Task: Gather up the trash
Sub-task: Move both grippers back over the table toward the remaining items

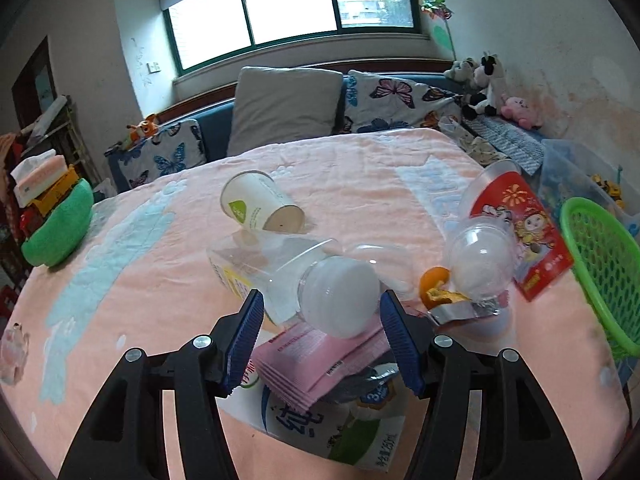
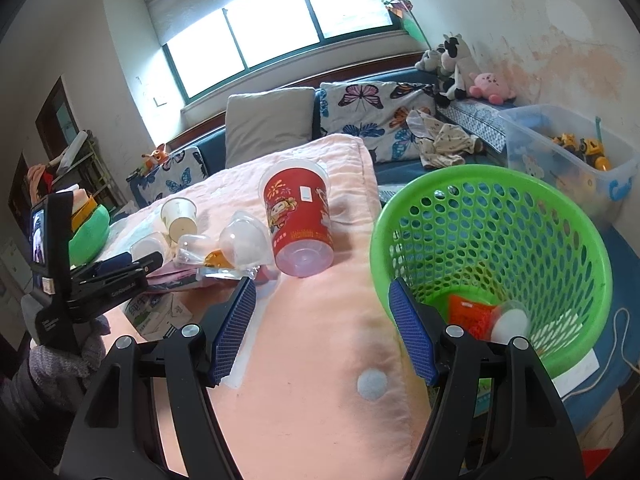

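Between the left tongs' pads, left wrist view:
- Left tongs (image 1: 320,318): jaws about half spread, nothing gripped; the white cap of a clear bottle (image 1: 280,276) sits in the gap, pads apart from it on both sides.
- Clear bottle: lies on its side on the pink blanket (image 1: 120,280), body running away up-left from the tongs. Judged empty, so light; thin plastic likely to dent and skid. The cap end looks the stiffer hold.
- Under the tongs: pink sachets (image 1: 316,364) stacked flat, soft and thin, hard to pinch singly; below them a milk carton (image 1: 340,428), crushable, printed with a large Chinese character I cannot fully read and small text too blurred to trust.
- Ahead, beyond the bottle: paper cup (image 1: 258,204) on its side, green leaf mark, print unreadable. Light, rolls easily.
- Right of the tongs: clear dome cup (image 1: 480,264), orange peel (image 1: 436,288), foil scrap just beside it; further on, a red cup (image 1: 516,220) with cartoon print.
- Far right: green basket (image 1: 600,264), rim only.

Right wrist view:
- Right tongs (image 2: 322,326): jaws roughly half spread, empty, bare blanket between them.
- Green basket (image 2: 492,248): just right of the right pad, already holding an orange wrapper and a clear white-capped piece.
- Red cup (image 2: 298,216): ahead of the left pad, on its side, base toward the camera; festive cartoon figure, writing too small to read.
- Remaining trash pile: ahead-left, beside the left tongs (image 2: 120,268).
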Tool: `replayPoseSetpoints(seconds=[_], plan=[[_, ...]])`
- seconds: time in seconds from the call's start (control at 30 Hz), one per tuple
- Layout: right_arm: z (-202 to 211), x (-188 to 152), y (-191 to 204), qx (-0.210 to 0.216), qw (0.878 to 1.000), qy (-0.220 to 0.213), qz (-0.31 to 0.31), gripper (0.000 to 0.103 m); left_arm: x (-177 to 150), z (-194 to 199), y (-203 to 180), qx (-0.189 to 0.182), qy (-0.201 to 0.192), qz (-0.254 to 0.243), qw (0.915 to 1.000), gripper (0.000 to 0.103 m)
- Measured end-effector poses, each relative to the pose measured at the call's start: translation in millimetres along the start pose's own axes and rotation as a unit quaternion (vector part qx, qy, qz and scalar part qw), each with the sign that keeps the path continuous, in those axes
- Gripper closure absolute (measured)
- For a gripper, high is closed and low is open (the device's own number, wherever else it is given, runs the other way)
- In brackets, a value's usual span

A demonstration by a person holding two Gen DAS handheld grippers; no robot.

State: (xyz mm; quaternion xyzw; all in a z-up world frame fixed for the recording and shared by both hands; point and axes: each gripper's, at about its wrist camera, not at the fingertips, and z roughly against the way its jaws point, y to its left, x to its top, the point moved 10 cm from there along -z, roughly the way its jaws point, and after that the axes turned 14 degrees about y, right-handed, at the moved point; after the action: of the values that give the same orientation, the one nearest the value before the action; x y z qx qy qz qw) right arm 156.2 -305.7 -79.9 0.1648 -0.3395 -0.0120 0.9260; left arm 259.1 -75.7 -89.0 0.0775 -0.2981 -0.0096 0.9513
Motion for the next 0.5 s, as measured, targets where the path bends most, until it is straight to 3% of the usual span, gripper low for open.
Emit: replayPoseSetpoints(seconds=[0.1, 0.13, 0.17, 0.3, 0.5], plan=[[0.3, -0.8, -0.9, 0.0, 1.0, 0.0, -0.001, 0.034, 1.0, -1.4, 6.5, -0.001, 0.002, 0.013, 0.9999, 0.051], [0.3, -0.8, -0.8, -0.001, 1.0, -0.001, -0.002, 0.034, 2.3, 0.0, 9.5, -0.004, 0.001, 0.016, 0.9999, 0.065], [0.4, -0.6, -0.8, -0.001, 1.0, -0.001, -0.002, 0.034, 3.4, 1.5, 13.0, -0.007, 0.001, 0.02, 0.9998, 0.069], [0.4, 0.8, 1.9, 0.001, 1.0, -0.003, 0.0, 0.034, 10.4, 10.3, 28.5, -0.017, -0.01, 0.029, 0.9994, 0.078], [-0.9, 3.0, 12.6, 0.008, 1.0, -0.003, 0.01, 0.034, 14.0, 13.4, 60.3, -0.048, 0.0, 0.057, 0.9973, 0.079]])
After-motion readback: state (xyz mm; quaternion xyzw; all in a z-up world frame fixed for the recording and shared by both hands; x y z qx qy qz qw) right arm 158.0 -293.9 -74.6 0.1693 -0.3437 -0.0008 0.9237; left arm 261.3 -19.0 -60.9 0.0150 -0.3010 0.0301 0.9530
